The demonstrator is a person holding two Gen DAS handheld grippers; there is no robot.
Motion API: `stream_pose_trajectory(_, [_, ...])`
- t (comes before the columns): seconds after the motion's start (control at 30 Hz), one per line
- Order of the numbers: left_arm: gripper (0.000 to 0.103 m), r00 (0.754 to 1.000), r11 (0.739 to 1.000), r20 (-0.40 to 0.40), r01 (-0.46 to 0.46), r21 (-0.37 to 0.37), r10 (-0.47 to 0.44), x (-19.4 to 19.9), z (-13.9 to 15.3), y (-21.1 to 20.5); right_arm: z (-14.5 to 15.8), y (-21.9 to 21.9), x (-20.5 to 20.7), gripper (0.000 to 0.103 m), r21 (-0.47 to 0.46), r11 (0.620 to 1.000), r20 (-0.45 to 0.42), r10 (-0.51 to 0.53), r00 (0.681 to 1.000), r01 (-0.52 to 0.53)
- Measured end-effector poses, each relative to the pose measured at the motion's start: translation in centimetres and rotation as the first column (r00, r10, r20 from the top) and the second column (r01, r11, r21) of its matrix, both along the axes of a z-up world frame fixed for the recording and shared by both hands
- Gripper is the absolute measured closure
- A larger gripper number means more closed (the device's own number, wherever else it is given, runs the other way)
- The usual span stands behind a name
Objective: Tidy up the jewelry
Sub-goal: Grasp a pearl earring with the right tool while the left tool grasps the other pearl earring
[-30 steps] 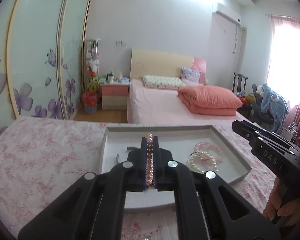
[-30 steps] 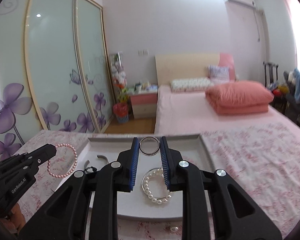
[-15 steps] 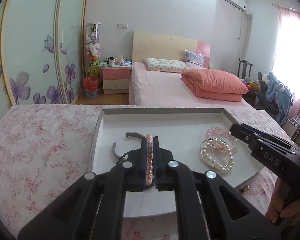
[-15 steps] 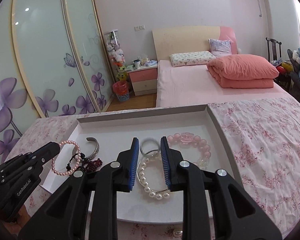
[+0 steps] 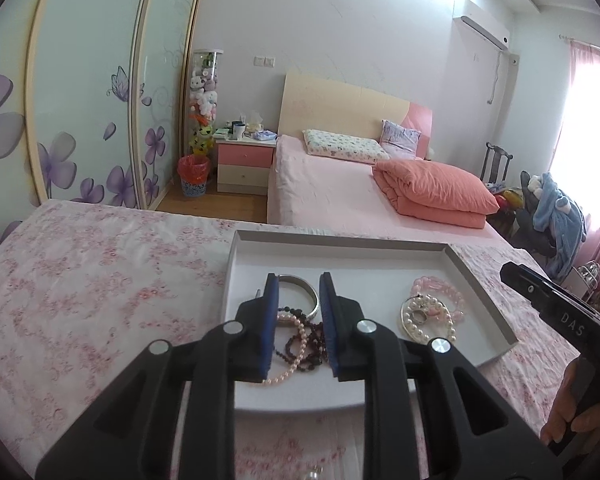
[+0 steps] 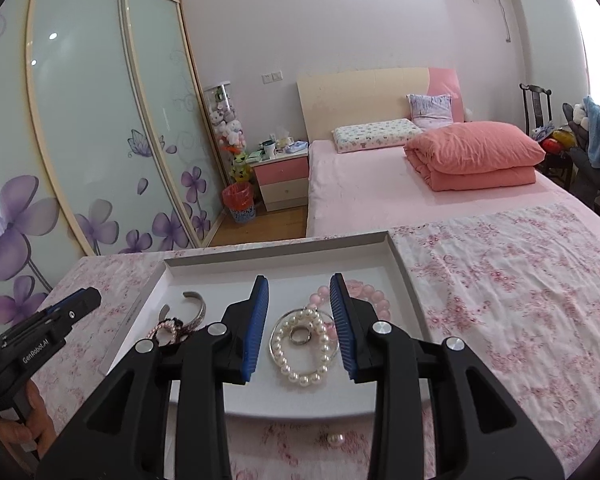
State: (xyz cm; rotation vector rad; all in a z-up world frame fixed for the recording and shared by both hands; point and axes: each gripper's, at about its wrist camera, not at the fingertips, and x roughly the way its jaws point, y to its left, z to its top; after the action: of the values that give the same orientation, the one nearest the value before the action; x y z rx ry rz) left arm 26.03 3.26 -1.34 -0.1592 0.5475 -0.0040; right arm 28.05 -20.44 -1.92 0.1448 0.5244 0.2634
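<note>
- A shallow white tray (image 5: 480, 300) sits on a pink floral bedspread (image 5: 100, 288), holding the jewelry.
- The left gripper (image 5: 299, 320) hovers over the tray's left part with its blue-padded jaws spread apart and nothing between the pads.
- Below that gap lies a pink pearl bracelet (image 5: 296, 348), tangled with a dark red bead bracelet (image 5: 312, 344); a silver bangle (image 5: 310, 294) lies just behind them.
- The right gripper (image 6: 299, 326) hangs over the tray's right part, jaws likewise parted and gripping nothing.
- Under it rests a white pearl bracelet (image 6: 300, 350) with a small silver ring (image 6: 300, 334) lying inside its loop, both ringed by a thin silver hoop (image 6: 276, 344).
- A pale pink bead bracelet (image 6: 370, 300) lies just behind, touching the pearls.
- A loose pearl earring (image 6: 335, 439) sits on the bedspread, in front of the tray.
- A bed (image 6: 380, 184) with a folded coral quilt (image 6: 476, 154) fills the background.
</note>
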Motion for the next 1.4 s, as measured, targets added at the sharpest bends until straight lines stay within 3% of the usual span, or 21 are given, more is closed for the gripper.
stream_pose_trajectory(0.2, [0.069, 1.0, 1.0, -0.01, 0.005, 0.011, -0.005, -3.4, 0.1, 0.6, -0.7, -0.8, -2.2, 0.07, -0.047, 0.999, -0.031, 0.004, 1.0, -0.006])
stream_pose_trajectory(0.33, [0.048, 0.997, 1.0, -0.075, 0.008, 0.02, -0.006, -5.3, -1.6, 1.5, -2.9, -1.4, -3.1, 0.07, -0.097, 0.995, -0.127, 0.007, 0.992, -0.019])
stream_pose_trajectory(0.53, [0.032, 0.985, 1.0, -0.172, -0.008, 0.001, 0.008, -7.2, -4.3, 3.0, -7.3, -1.3, -2.8, 0.07, -0.171, 0.984, -0.29, -0.007, 0.957, -0.045])
stream_pose_trajectory(0.63, [0.027, 0.983, 1.0, -0.181, -0.014, 0.003, 0.014, -8.0, -4.8, 3.4, -8.2, -0.7, -2.6, 0.07, -0.18, 0.982, -0.317, -0.003, 0.948, -0.057])
stream_pose_trajectory(0.9, [0.025, 0.983, 1.0, -0.185, 0.011, 0.014, -0.009, -8.7, -5.2, 3.2, -8.6, 0.5, -1.2, 0.07, -0.202, 0.978, -0.323, -0.019, 0.946, -0.049])
stream_pose_trajectory(1.0, [0.025, 0.981, 0.999, -0.19, 0.033, 0.019, -0.028, -8.6, -5.4, 2.5, -8.7, 1.0, -1.2, 0.084, -0.222, 0.974, -0.317, -0.022, 0.948, -0.052])
stream_pose_trajectory(1.07, [0.025, 0.98, 0.998, -0.194, 0.055, 0.024, -0.049, -8.6, -5.4, 1.8, -8.7, 0.9, -1.5, 0.086, -0.22, 0.974, -0.317, -0.02, 0.948, -0.054])
stream_pose_trajectory(1.3, [0.026, 0.963, 0.984, -0.24, 0.15, 0.092, -0.124, -8.1, -5.8, -1.6, -8.6, -1.0, -3.1, 0.086, -0.217, 0.976, -0.328, -0.046, 0.943, -0.028])
stream_pose_trajectory(1.4, [0.033, 0.95, 0.977, -0.279, 0.178, 0.121, -0.139, -7.3, -6.5, -3.0, -8.6, -1.9, -3.7, 0.086, -0.214, 0.977, -0.328, -0.059, 0.943, -0.013])
